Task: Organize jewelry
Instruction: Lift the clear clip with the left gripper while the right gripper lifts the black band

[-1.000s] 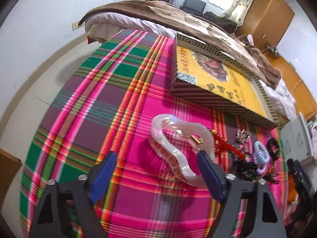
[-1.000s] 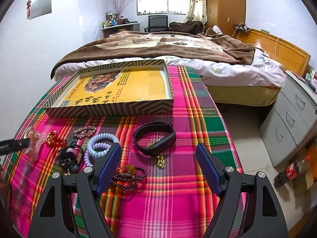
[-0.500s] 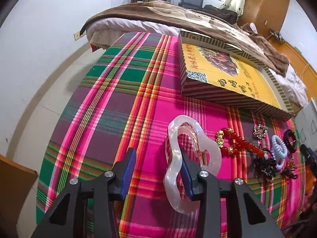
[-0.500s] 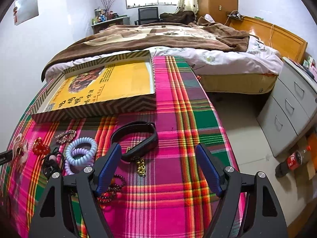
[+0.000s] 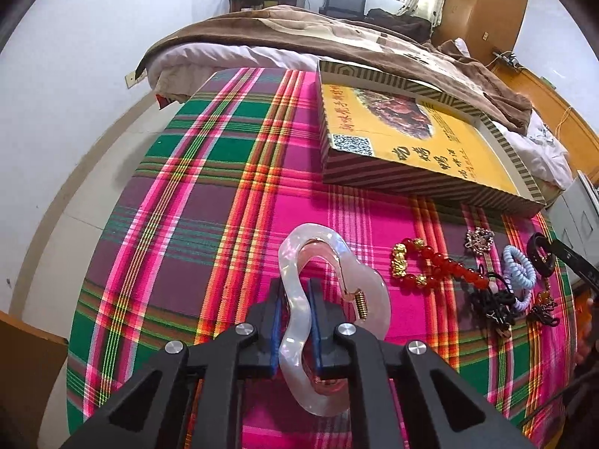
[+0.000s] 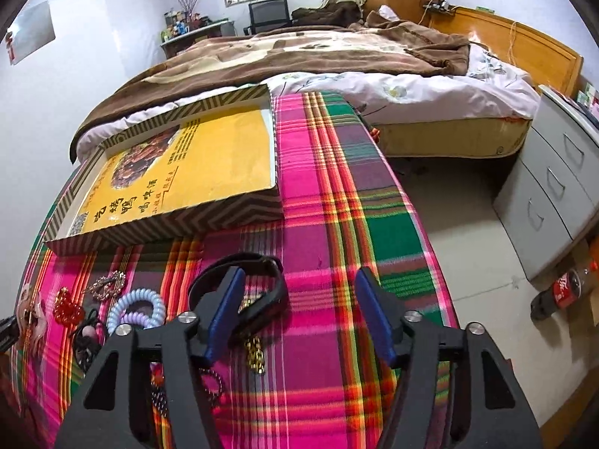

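My left gripper (image 5: 295, 321) is shut on a pearly white hair claw clip (image 5: 329, 258), held over the plaid cloth. To its right lie a red-and-gold bead bracelet (image 5: 430, 265), a silver brooch (image 5: 478, 240), a blue coil hair tie (image 5: 518, 267) and black hair ties (image 5: 494, 303). My right gripper (image 6: 299, 314) is open above a black band (image 6: 239, 273) with a gold chain (image 6: 254, 355). The coil hair tie (image 6: 136, 305) and the red beads (image 6: 67, 308) lie to its left. A shallow yellow striped box (image 6: 179, 172) sits behind.
The plaid-covered table (image 5: 187, 194) stands against a bed (image 6: 337, 56). Grey drawers (image 6: 554, 187) and a cola bottle (image 6: 561, 292) are on the floor at the right. The box also shows in the left wrist view (image 5: 411, 146).
My left gripper closed on the hair claw clip and lifted it upright. My right gripper moved forward and lower over the black band.
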